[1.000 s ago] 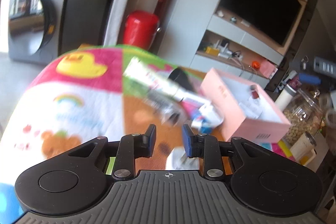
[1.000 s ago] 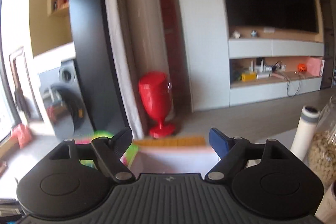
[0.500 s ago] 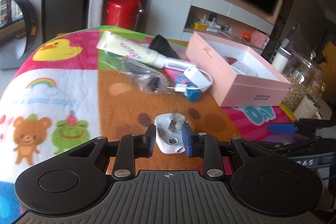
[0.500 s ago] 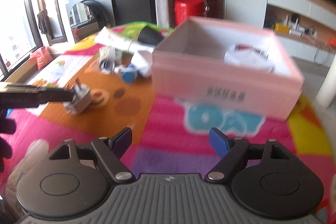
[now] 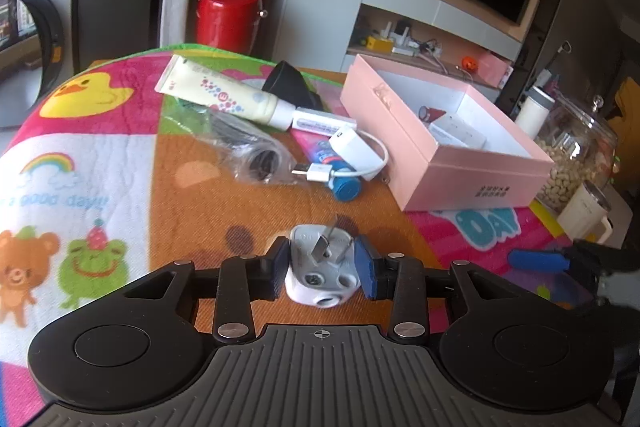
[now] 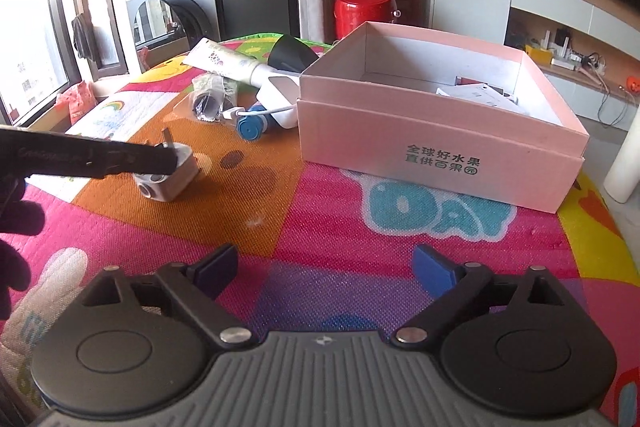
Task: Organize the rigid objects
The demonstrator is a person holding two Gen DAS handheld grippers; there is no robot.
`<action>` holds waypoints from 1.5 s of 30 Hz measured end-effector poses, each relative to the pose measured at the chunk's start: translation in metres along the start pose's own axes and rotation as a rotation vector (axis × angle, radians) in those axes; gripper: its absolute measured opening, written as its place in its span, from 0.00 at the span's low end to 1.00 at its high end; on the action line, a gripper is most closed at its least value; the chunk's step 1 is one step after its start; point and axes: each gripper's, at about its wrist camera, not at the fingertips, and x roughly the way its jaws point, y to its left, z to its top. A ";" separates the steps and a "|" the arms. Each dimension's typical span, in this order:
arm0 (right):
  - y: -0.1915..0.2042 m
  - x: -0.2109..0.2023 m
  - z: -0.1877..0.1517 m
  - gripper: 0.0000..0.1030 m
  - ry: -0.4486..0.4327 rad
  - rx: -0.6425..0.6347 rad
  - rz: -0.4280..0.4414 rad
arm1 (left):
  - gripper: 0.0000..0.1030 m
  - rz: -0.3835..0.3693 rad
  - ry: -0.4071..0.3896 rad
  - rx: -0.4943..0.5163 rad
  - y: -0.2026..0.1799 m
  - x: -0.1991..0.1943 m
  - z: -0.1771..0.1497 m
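**Plug adapter between the pads, box waiting**

On the bright play mat that covers the table (image 5: pixel 192 195), the left claw (image 5: pixel 322 267) straddles a white plug adapter (image 5: pixel 320 271) that lies with its metal prongs pointing up. Its jaws have just been opening, and the pads sit just beside the adapter's sides, the right one showing a sliver of gap — a loose bracket, not a clamp. The right claw (image 6: pixel 326 267) hangs over bare mat near the front of the pink box (image 6: pixel 440 155), its jaws have also just been opening and stand wide apart with nothing between them.

The step in hand looks like picking up the adapter to put it in the box, which already holds a few small items. Beyond the adapter lies the remaining pile: a cream tube (image 5: pixel 218 95), a bagged dark coil (image 5: pixel 248 147), a white charger with its cable (image 5: pixel 352 147) and a blue-capped tube (image 5: pixel 340 179).

The next move calls for closing squarely on the adapter's flat sides — below the prongs — before lifting it across to the open box.
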 end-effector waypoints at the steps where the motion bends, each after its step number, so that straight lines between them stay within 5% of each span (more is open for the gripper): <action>1: 0.000 0.000 0.000 0.93 0.001 -0.002 0.000 | 0.43 0.002 0.001 -0.007 -0.001 0.003 0.001; 14: 0.003 0.003 0.001 0.98 0.023 -0.014 -0.001 | 0.41 -0.013 -0.050 0.028 0.009 -0.011 -0.011; 19: 0.010 0.001 0.014 0.91 0.024 -0.065 0.010 | 0.41 0.057 -0.102 -0.022 0.041 -0.027 -0.016; 26: 0.044 0.007 0.107 0.91 -0.114 -0.177 0.032 | 0.41 0.024 -0.134 -0.089 0.061 -0.032 -0.021; 30: 0.054 0.062 0.182 0.91 -0.045 -0.128 0.048 | 0.41 0.013 -0.129 -0.044 0.054 -0.031 -0.021; 35: 0.047 0.160 0.239 0.90 0.074 0.001 -0.115 | 0.41 -0.023 -0.129 -0.095 0.063 -0.030 -0.023; 38: 0.041 0.199 0.243 0.82 0.185 0.055 -0.110 | 0.41 -0.043 -0.130 -0.124 0.068 -0.030 -0.024; 40: 0.046 0.206 0.236 0.59 0.229 0.033 -0.116 | 0.41 -0.050 -0.131 -0.138 0.070 -0.031 -0.024; 42: 0.055 0.199 0.226 0.48 0.237 -0.026 -0.113 | 0.41 -0.045 -0.136 -0.153 0.072 -0.032 -0.025; 45: 0.069 0.178 0.209 0.44 0.234 -0.115 -0.080 | 0.39 -0.028 -0.150 -0.194 0.077 -0.033 -0.025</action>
